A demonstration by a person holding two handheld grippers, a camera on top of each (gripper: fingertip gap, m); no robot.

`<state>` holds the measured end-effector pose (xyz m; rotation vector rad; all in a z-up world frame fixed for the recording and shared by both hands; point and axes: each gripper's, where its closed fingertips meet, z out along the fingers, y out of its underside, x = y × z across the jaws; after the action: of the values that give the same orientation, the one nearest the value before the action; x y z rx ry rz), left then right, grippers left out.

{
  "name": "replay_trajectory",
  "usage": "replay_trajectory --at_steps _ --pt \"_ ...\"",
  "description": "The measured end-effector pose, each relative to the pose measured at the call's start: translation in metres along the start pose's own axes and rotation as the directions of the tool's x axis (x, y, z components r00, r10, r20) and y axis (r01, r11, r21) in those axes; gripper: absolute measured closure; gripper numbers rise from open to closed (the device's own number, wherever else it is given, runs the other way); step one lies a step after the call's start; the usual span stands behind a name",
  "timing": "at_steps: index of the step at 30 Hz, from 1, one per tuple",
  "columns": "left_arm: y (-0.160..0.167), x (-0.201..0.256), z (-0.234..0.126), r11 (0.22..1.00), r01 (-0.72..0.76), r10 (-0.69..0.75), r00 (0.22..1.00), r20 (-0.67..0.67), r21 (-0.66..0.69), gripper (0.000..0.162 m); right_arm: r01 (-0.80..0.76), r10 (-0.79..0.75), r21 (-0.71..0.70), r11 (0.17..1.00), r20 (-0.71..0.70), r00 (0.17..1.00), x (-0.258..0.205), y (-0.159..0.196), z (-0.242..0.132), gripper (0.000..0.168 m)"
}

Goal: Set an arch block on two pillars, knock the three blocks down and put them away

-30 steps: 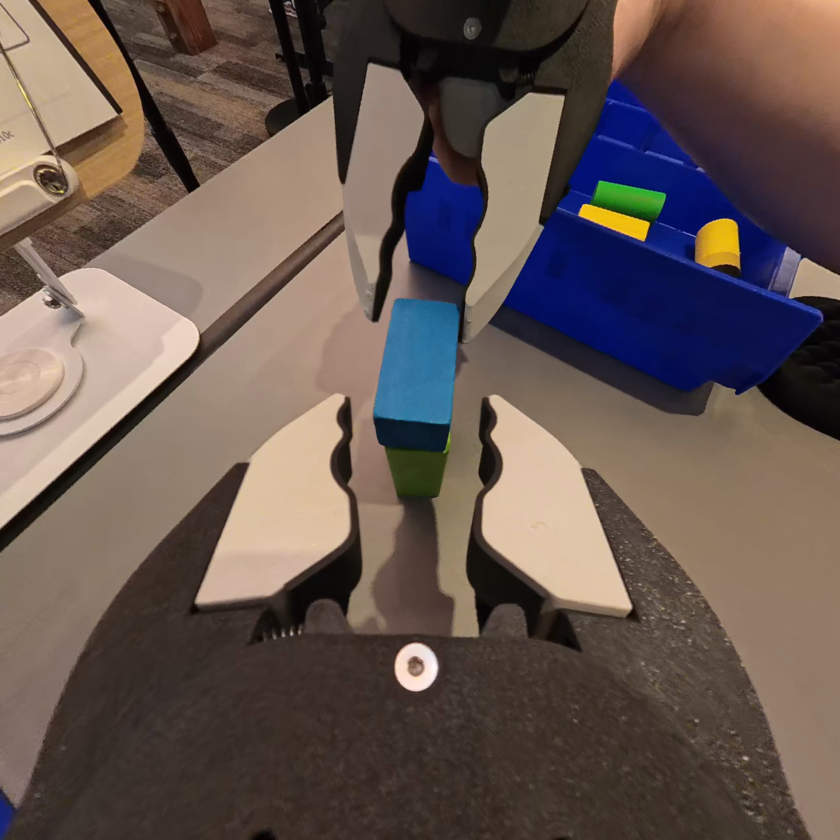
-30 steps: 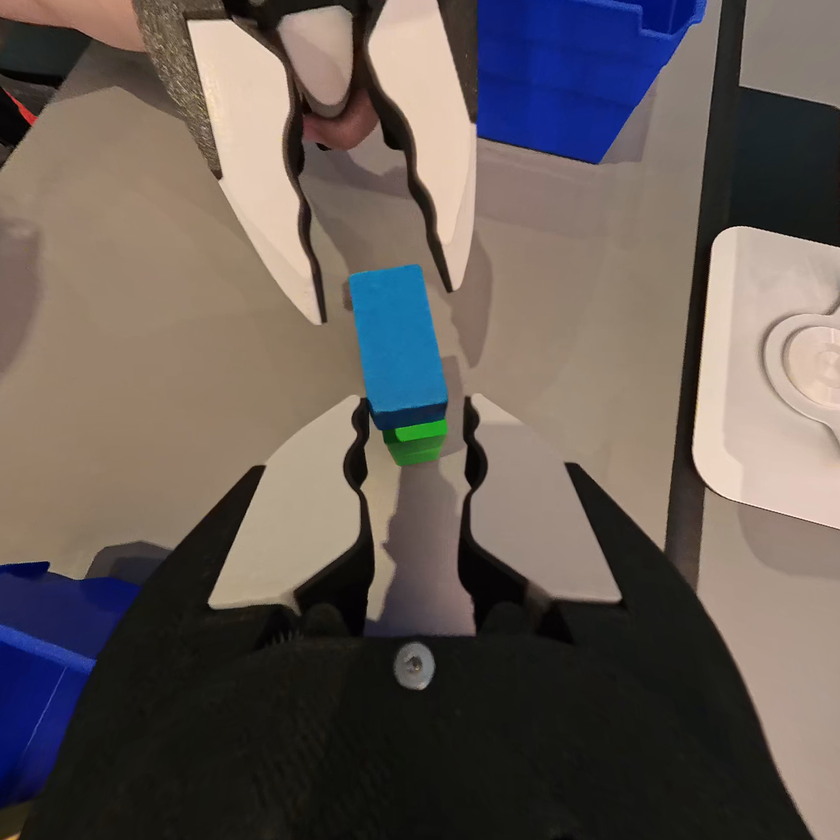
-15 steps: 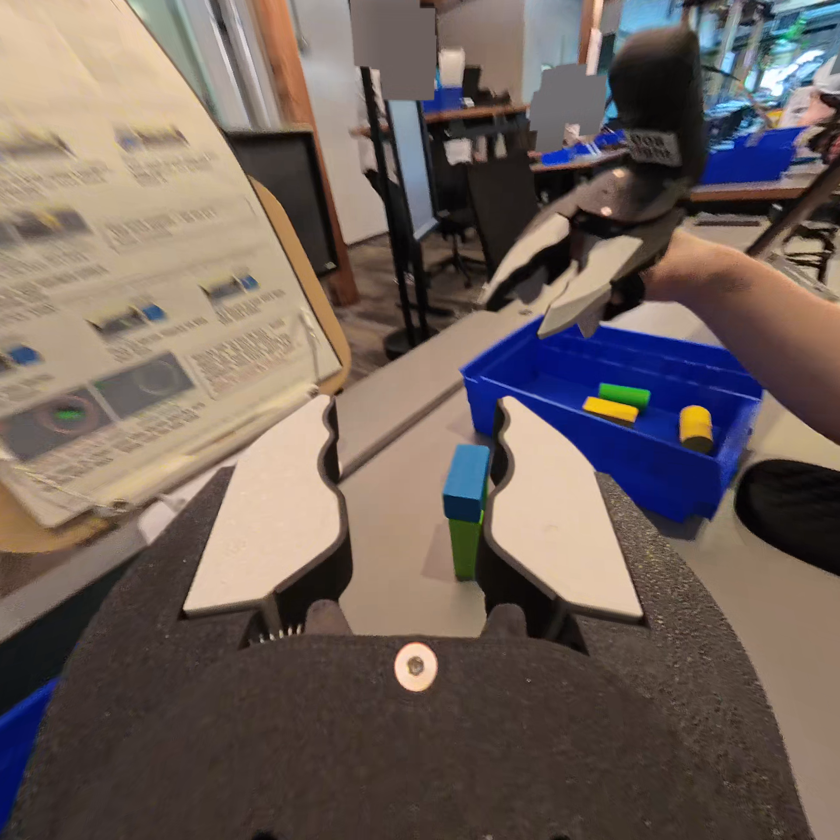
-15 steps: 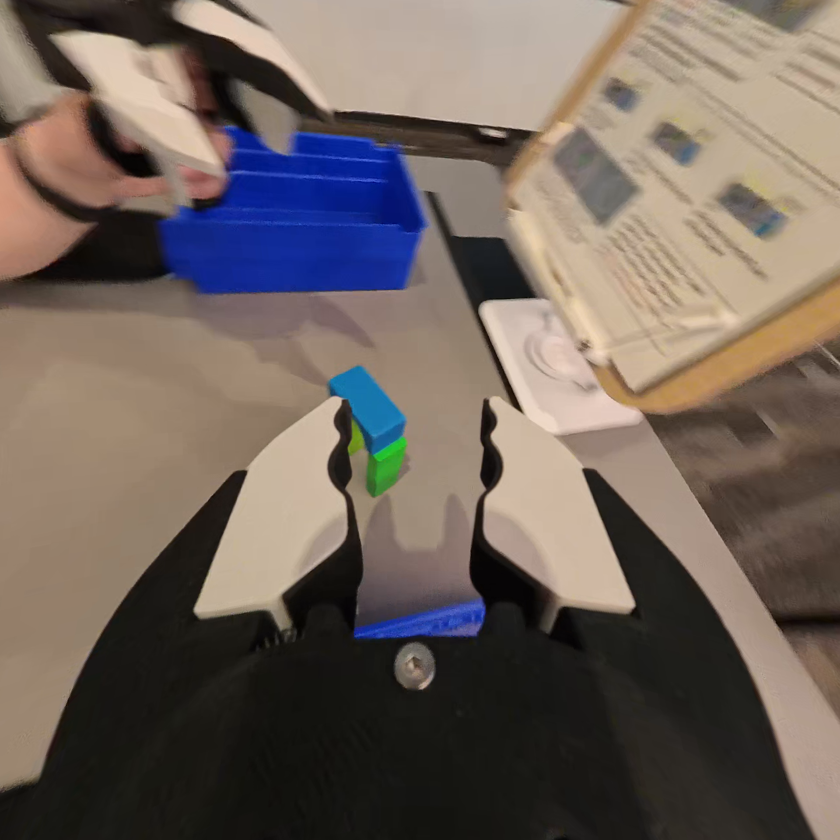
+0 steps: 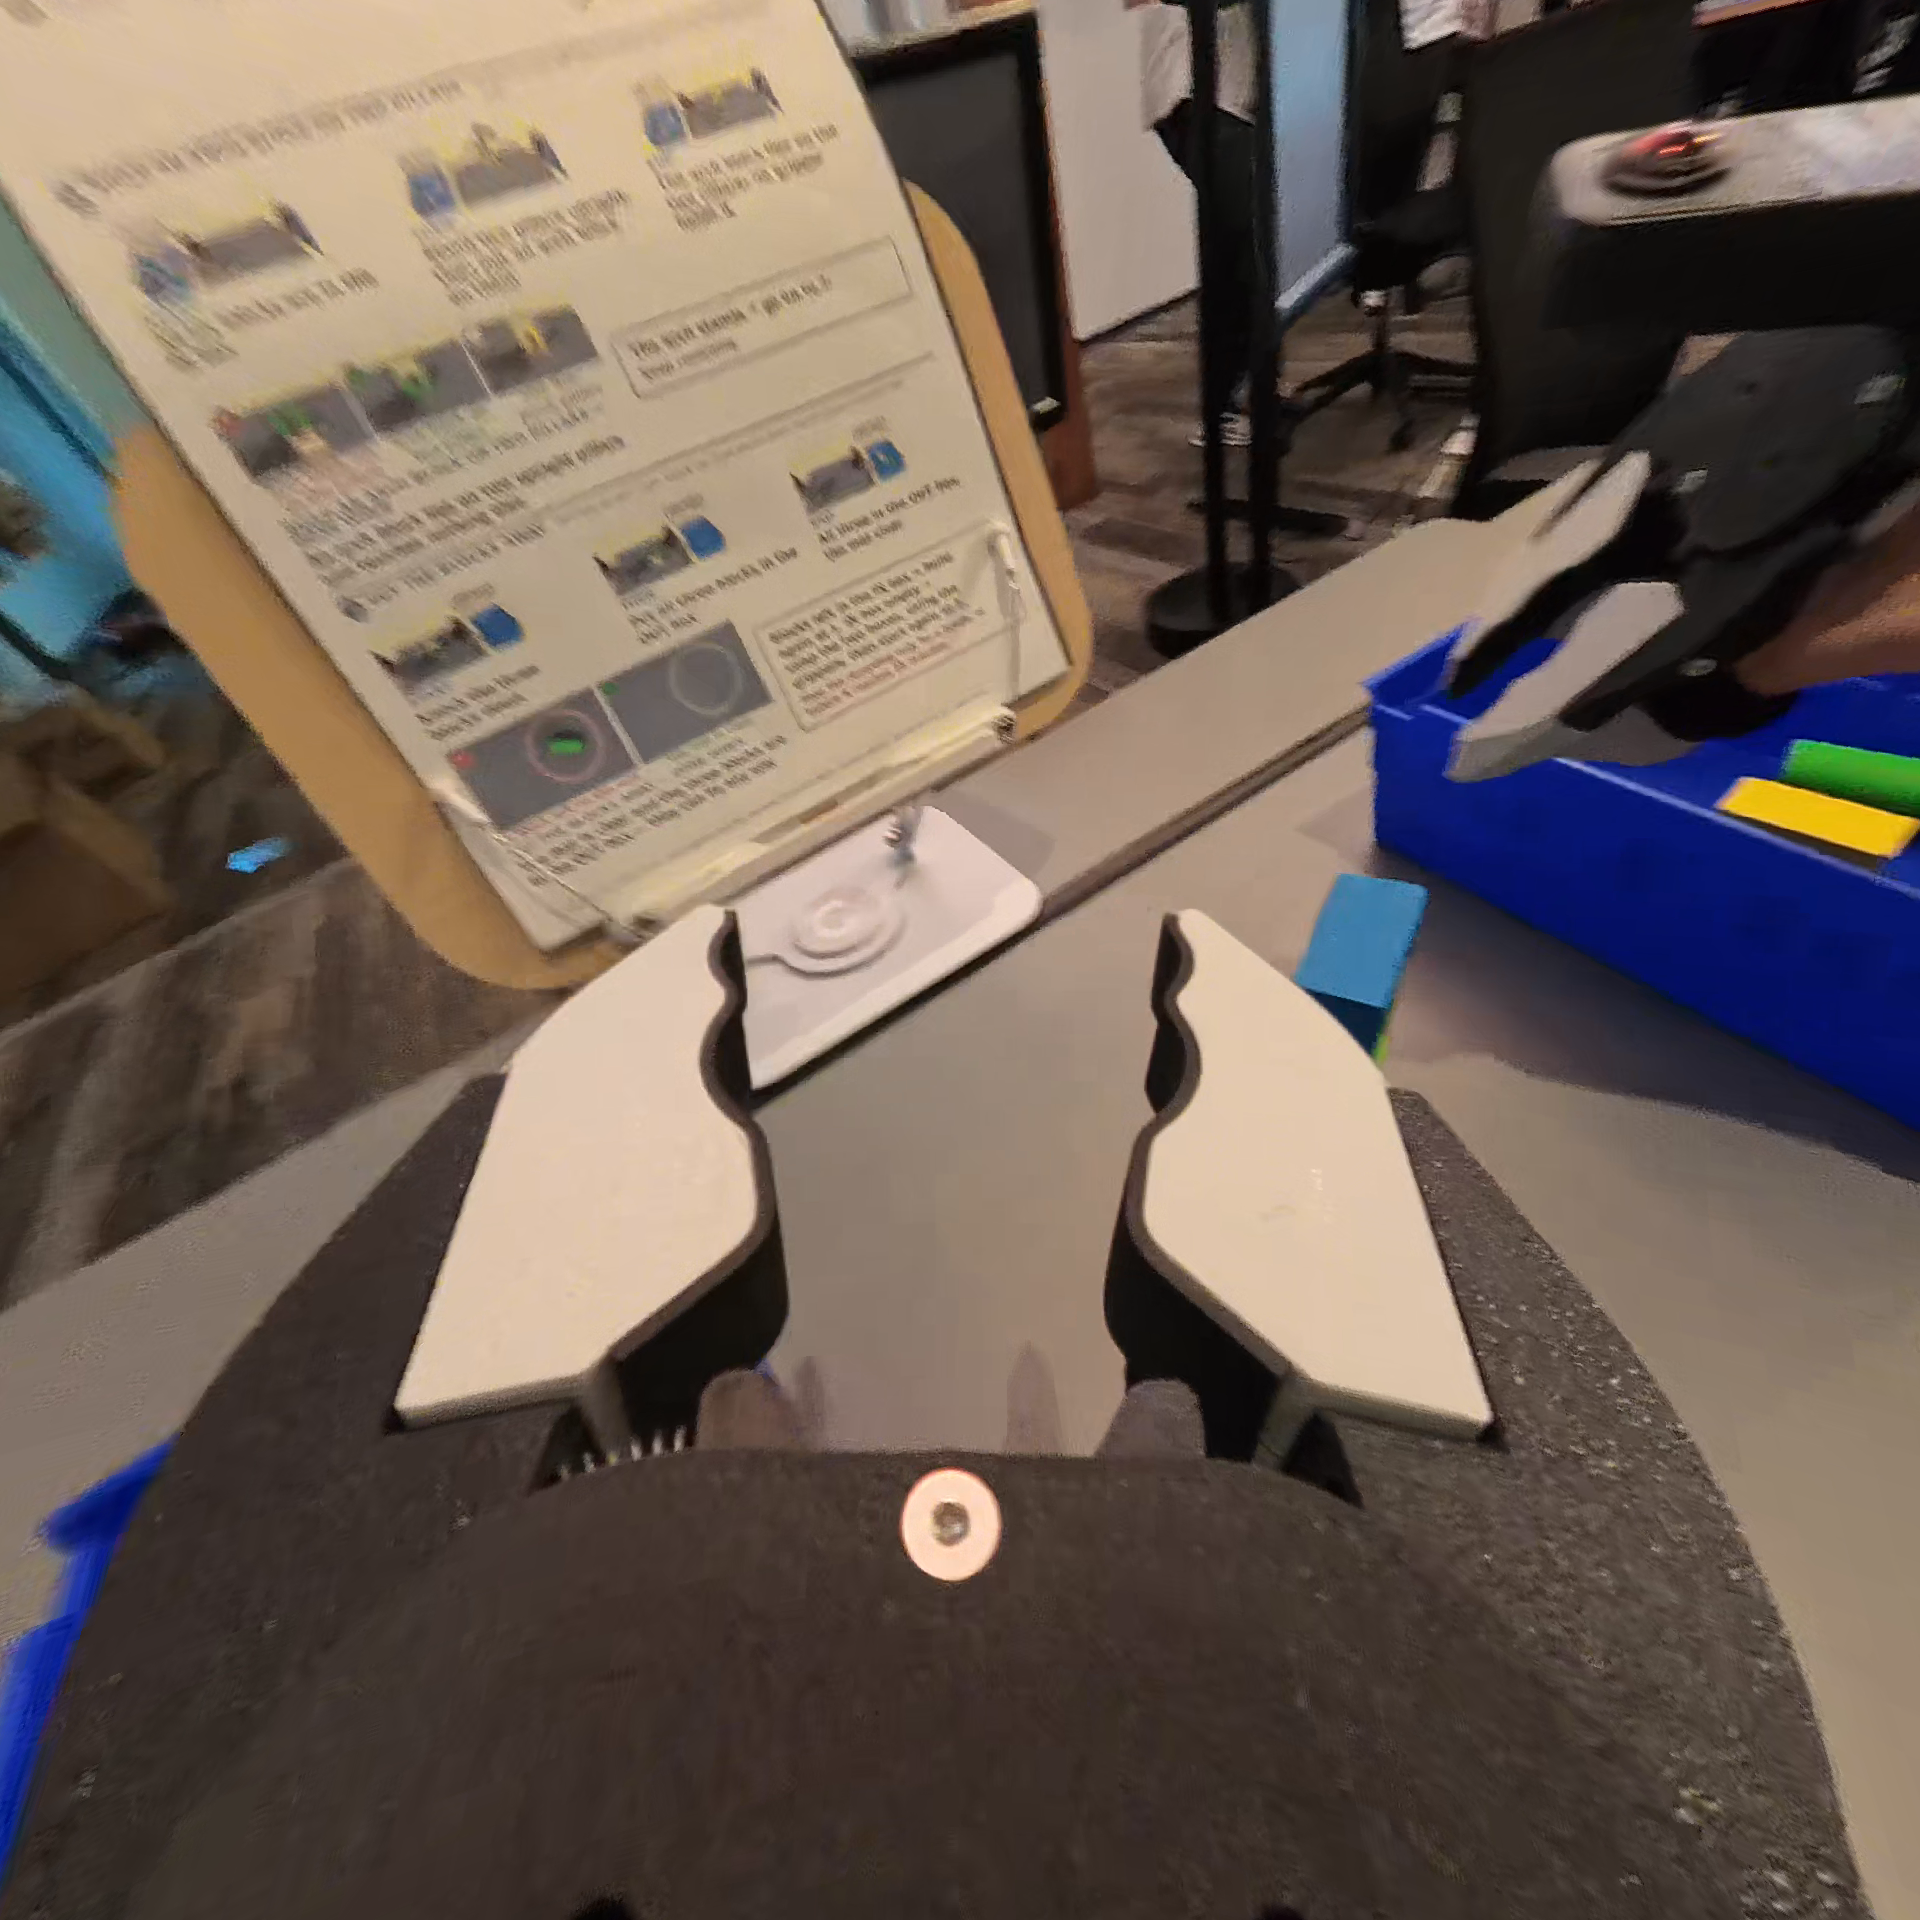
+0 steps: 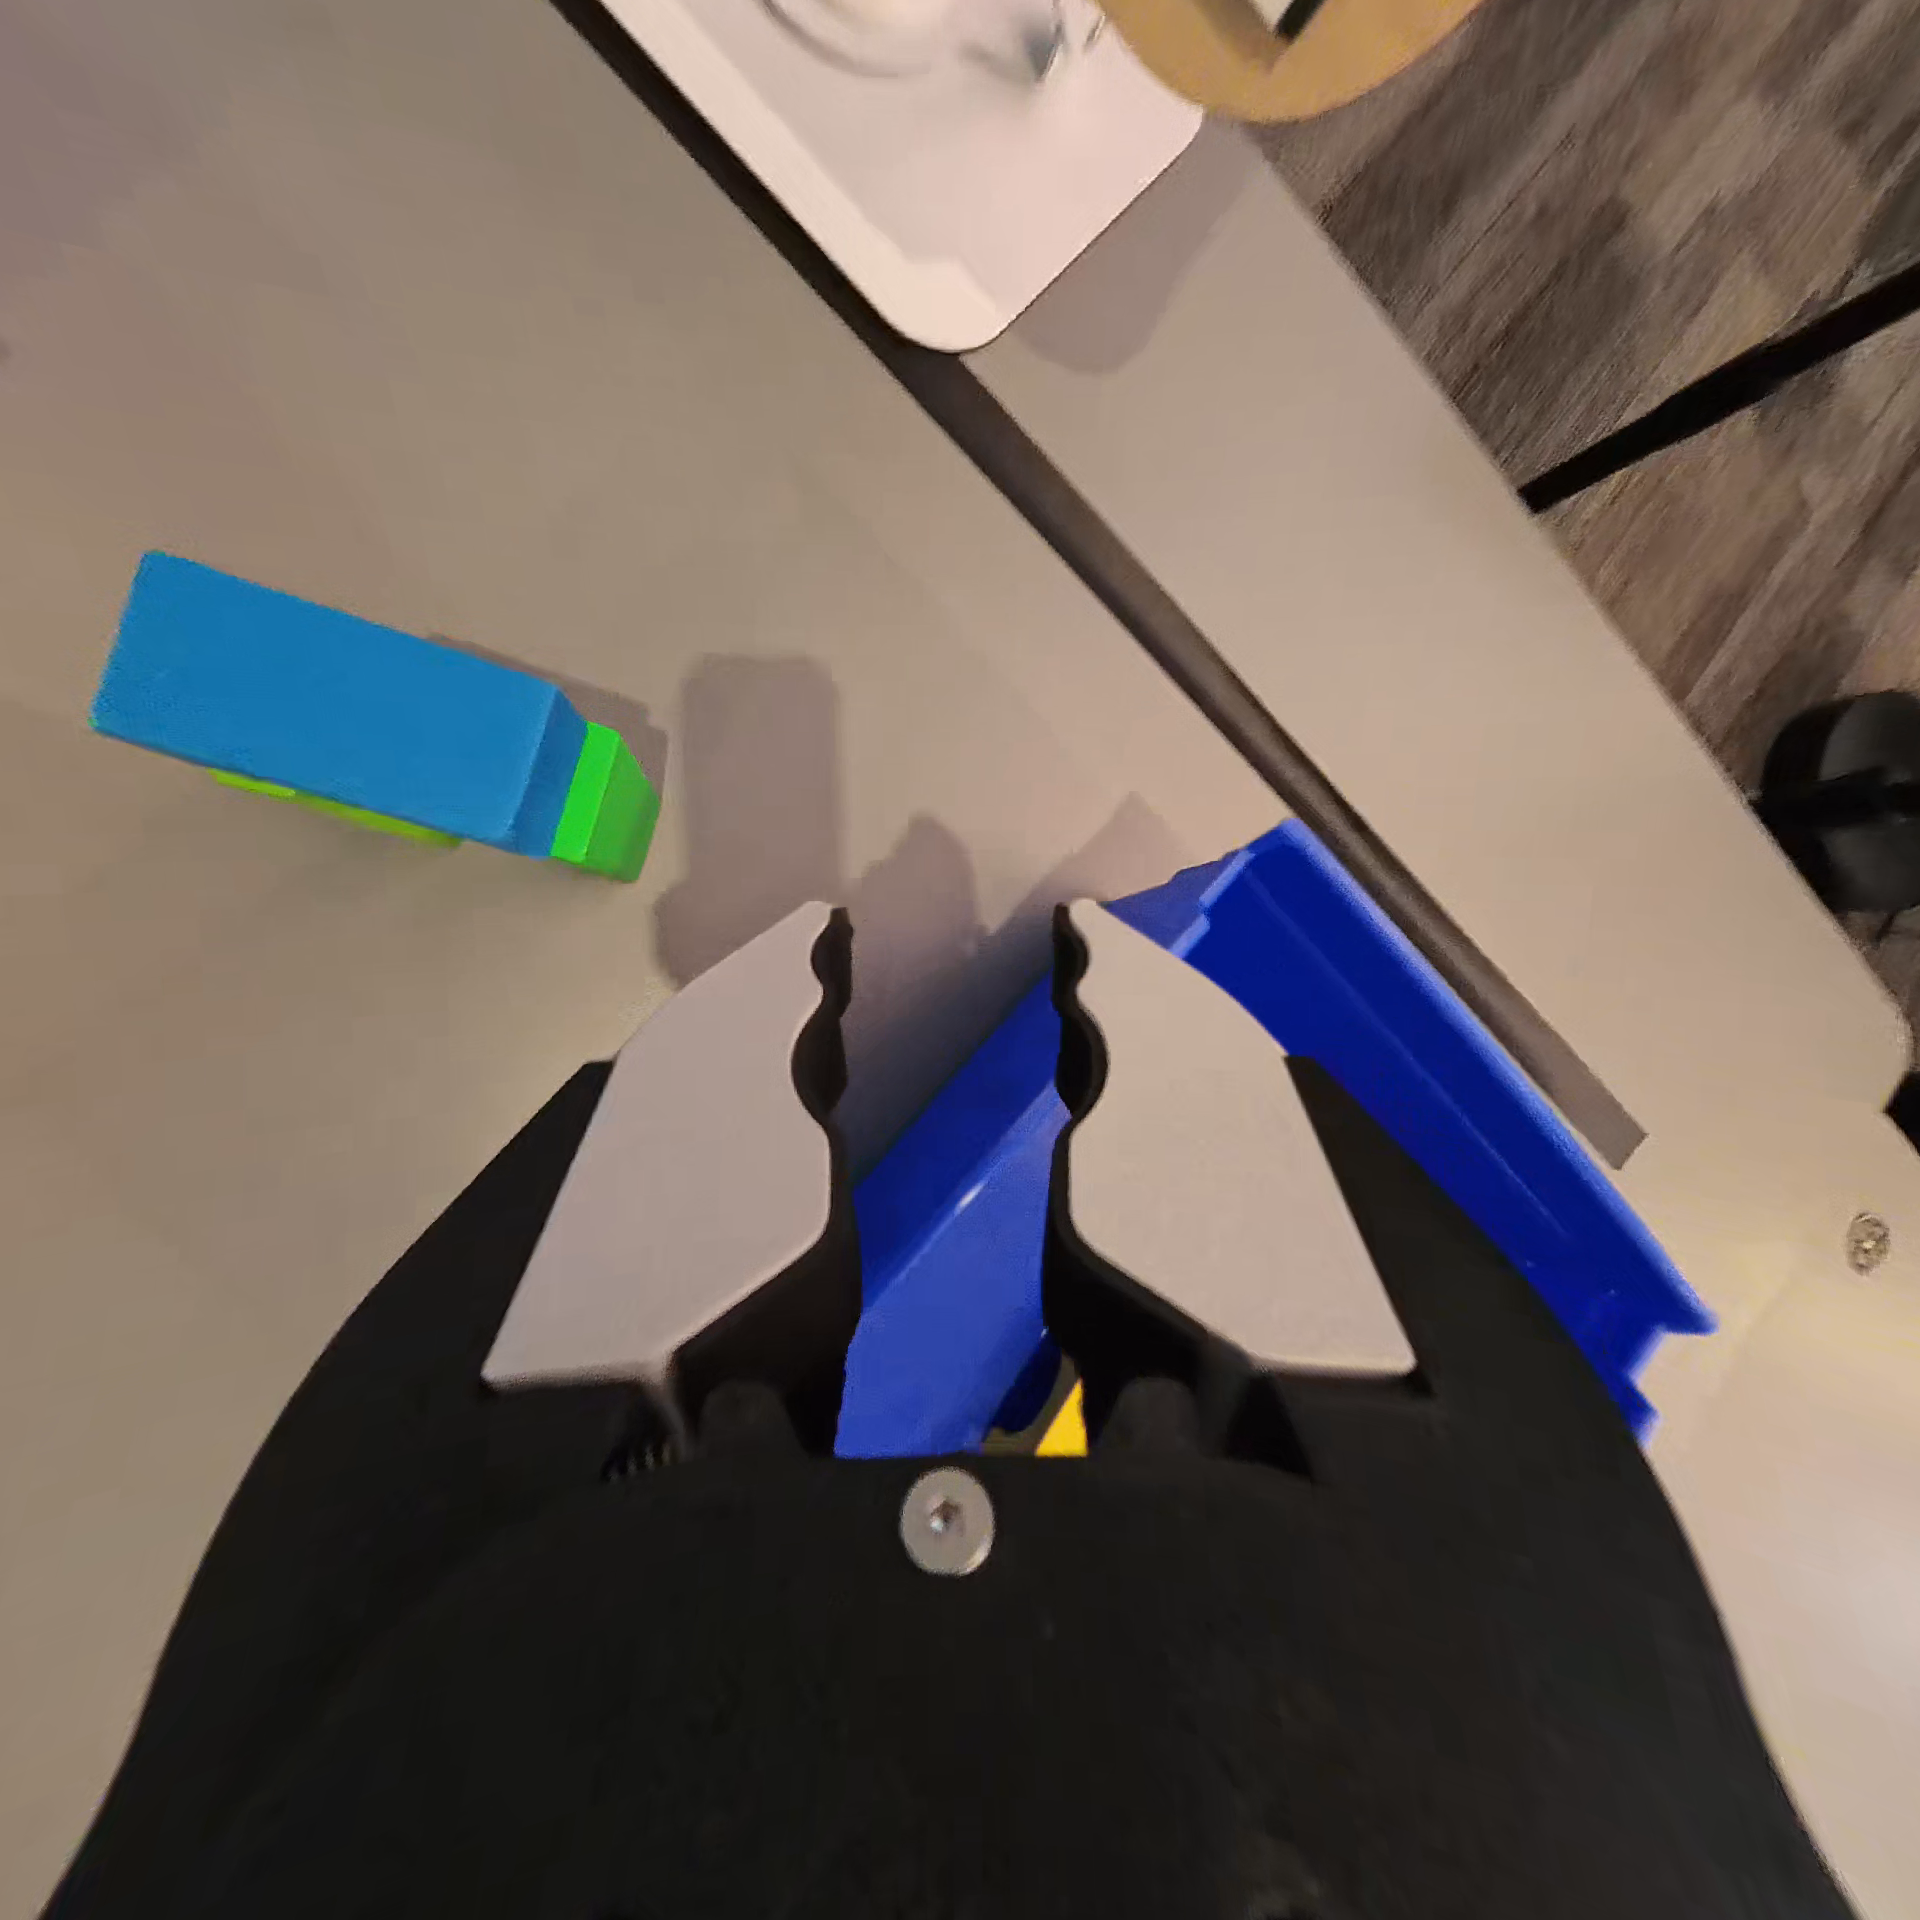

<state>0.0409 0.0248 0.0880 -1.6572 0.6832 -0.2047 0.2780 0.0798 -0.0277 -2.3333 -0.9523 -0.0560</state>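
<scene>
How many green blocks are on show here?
3, though others may be hidden. Two upright green pillar blocks stand on the grey table under the blue arch block. One green cylinder block lies in the blue plastic bin.

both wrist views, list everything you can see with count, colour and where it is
arch block: one, blue, lying across the green pillars on the table
pillars: two, green, standing under the arch block
bin: one in each view, blue; whether they are the same bin I cannot tell
blocks in the bin: one green, one yellow, near its front wall
table: grey, with a dark seam running across it
instruction board: one, white sheet on a tan backing, at the table's far edge
stand base: one, white, under the board
left hand-held gripper: black with grey fingers, open, empty
right hand-held gripper: black with grey fingers, open, empty, above a bin
</scene>
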Motion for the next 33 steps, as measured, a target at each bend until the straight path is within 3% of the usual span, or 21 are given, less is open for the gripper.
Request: replay_trajectory --at_steps 3,9,13,15,21,33 --pt "0.011 0.004 0.001 0.998 0.06 -0.062 0.996 -0.071 -0.034 0.087 -0.038 0.041 -0.049 0.998 0.055 0.998 -0.005 -0.003 0.015 0.131" --pt "0.026 -0.022 0.0 0.997 0.017 -0.015 0.999 0.034 -0.079 0.086 -0.083 0.108 -0.199 0.977 0.122 0.987 -0.004 0.006 0.045 0.136" --pt "0.025 -0.037 -0.001 0.995 0.076 -0.072 0.995 0.067 -0.065 0.087 -0.081 0.114 -0.231 0.97 0.134 0.984 0.002 0.008 0.054 0.167" --pt "0.025 -0.043 -0.001 0.995 0.091 -0.085 0.992 0.095 -0.052 0.087 -0.082 0.127 -0.223 0.971 0.196 0.972 -0.005 0.006 0.057 0.167" --pt "0.037 -0.055 0.004 0.991 0.104 -0.092 0.985 0.148 -0.081 0.087 -0.048 0.104 -0.278 0.959 0.19 0.976 -0.005 0.011 0.065 0.167" --pt "0.044 -0.051 0.009 0.987 0.106 -0.09 0.987 0.131 -0.121 0.088 -0.03 0.096 -0.325 0.945 0.188 0.978 -0.01 0.017 0.071 0.167"
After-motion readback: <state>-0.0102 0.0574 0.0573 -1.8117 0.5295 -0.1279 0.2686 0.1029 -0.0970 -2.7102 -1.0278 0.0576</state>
